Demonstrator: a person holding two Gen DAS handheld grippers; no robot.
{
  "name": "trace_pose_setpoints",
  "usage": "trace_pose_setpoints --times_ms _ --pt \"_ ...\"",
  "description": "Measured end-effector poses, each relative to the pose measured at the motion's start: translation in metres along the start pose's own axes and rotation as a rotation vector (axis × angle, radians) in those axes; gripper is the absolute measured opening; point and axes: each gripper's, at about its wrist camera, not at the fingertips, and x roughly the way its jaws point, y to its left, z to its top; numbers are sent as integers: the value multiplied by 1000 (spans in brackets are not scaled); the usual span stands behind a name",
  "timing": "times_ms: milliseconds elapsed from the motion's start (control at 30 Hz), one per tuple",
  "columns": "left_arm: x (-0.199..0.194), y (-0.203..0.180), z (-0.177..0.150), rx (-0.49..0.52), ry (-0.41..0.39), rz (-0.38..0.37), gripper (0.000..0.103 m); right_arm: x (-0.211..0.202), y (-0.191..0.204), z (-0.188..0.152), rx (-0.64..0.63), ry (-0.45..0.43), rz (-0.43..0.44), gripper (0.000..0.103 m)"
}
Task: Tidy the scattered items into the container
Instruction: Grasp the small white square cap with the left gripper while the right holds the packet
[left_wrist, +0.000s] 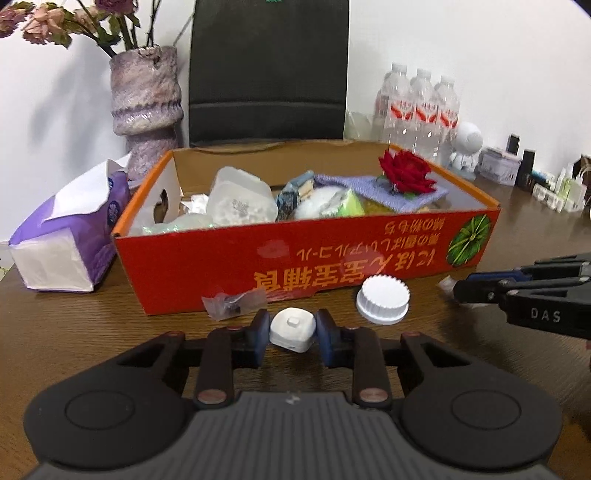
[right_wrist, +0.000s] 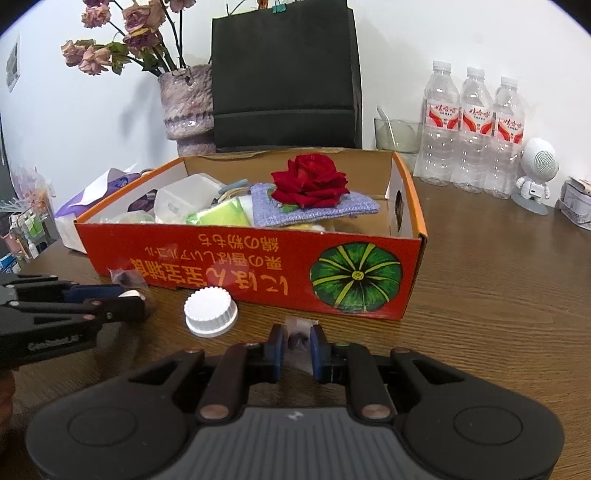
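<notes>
An orange cardboard box (left_wrist: 306, 258) (right_wrist: 258, 266) stands on the wooden table, holding a red rose (left_wrist: 406, 171) (right_wrist: 312, 181), a purple knit cloth and several other items. My left gripper (left_wrist: 291, 330) is shut on a small white squarish cap (left_wrist: 292, 329), low at the table in front of the box; it also shows in the right wrist view (right_wrist: 131, 299). My right gripper (right_wrist: 297, 341) is shut on a small clear packet (right_wrist: 300, 338) with something dark inside. A white ribbed lid (left_wrist: 383, 300) (right_wrist: 210, 311) and another clear packet (left_wrist: 234, 302) lie on the table by the box front.
A purple tissue pack (left_wrist: 66, 236) lies left of the box. A purple vase (left_wrist: 146, 107) with dried flowers and a black bag (left_wrist: 267, 70) stand behind it. Three water bottles (right_wrist: 474, 129), a glass, a white robot figure (right_wrist: 533, 177) and small items stand at the right back.
</notes>
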Motion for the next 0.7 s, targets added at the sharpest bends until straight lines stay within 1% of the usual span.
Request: trace_pose_setpoints --times_ms 67,233,300,367,400,433,467,500,533,600,633,667,700 --pt "-9 2 1 -18 -14 -8 28 -6 1 2 -1 -8 12 12" --pt "-29 9 13 -47 -75 -15 28 -27 8 12 -20 -69 34 6" --pt "-34 9 18 -47 -97 -18 28 -34 12 15 -33 -88 41 6" --pt "-35 9 19 -48 -103 -20 28 -37 15 17 -41 -98 36 6" --pt "-33 9 18 -48 -98 -20 28 -34 14 16 -39 -90 30 11" --pt "-30 9 16 -50 -89 -20 28 -30 13 15 -35 -75 24 19" --pt "-27 10 14 -52 -78 -19 28 -24 12 13 -32 -54 12 25" --pt "-24 11 12 -55 -67 -17 28 -16 11 10 -35 -32 -3 33" --pt "-21 12 10 -60 -55 -16 28 -8 9 8 -39 -10 -17 34" --pt "-16 15 6 -70 -40 -17 28 7 5 2 -26 35 -38 34" --pt "-15 17 5 -74 -37 -15 28 10 4 1 -23 35 -40 33" --pt "-15 18 5 -77 -35 -13 28 9 4 1 -27 32 -36 29" --pt "-14 19 4 -81 -35 -11 28 8 4 1 -28 34 -22 14"
